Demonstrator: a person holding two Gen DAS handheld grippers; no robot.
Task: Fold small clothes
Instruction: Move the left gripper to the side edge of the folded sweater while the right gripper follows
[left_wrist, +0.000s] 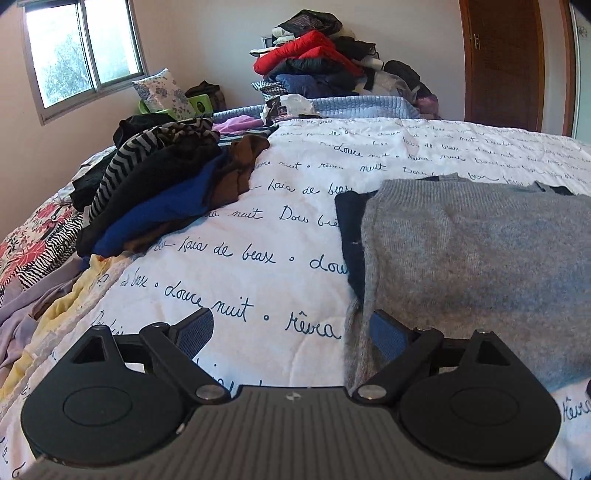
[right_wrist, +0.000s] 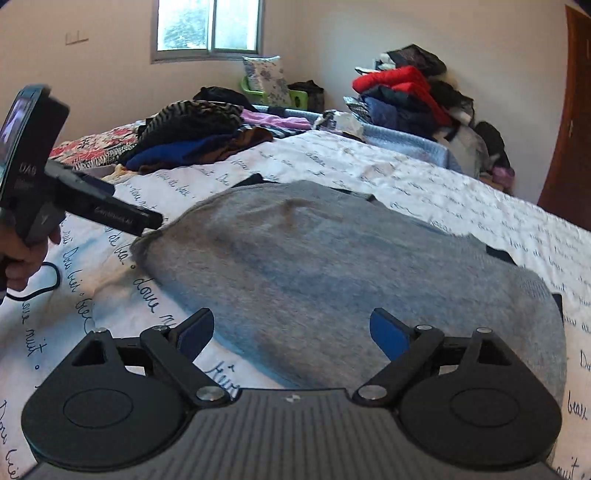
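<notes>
A grey knit sweater (left_wrist: 480, 251) lies flat on the white bedspread (left_wrist: 240, 236), over a dark navy garment (left_wrist: 351, 236) that shows at its edges. My left gripper (left_wrist: 291, 328) is open and empty, low at the sweater's near left edge; its right finger rests by the grey cloth. In the right wrist view the sweater (right_wrist: 332, 266) fills the middle. My right gripper (right_wrist: 291, 332) is open and empty over its near edge. The left gripper (right_wrist: 147, 221) also shows there from the side, touching the sweater's left corner.
A heap of unfolded clothes (left_wrist: 159, 184), striped, blue and brown, lies on the bed's left side. A tall pile with a red jacket (left_wrist: 314, 55) stands at the back wall. A floral pillow (left_wrist: 162, 92) and a green basket (left_wrist: 199, 103) stand near the window. A wooden door (left_wrist: 506, 62) is at right.
</notes>
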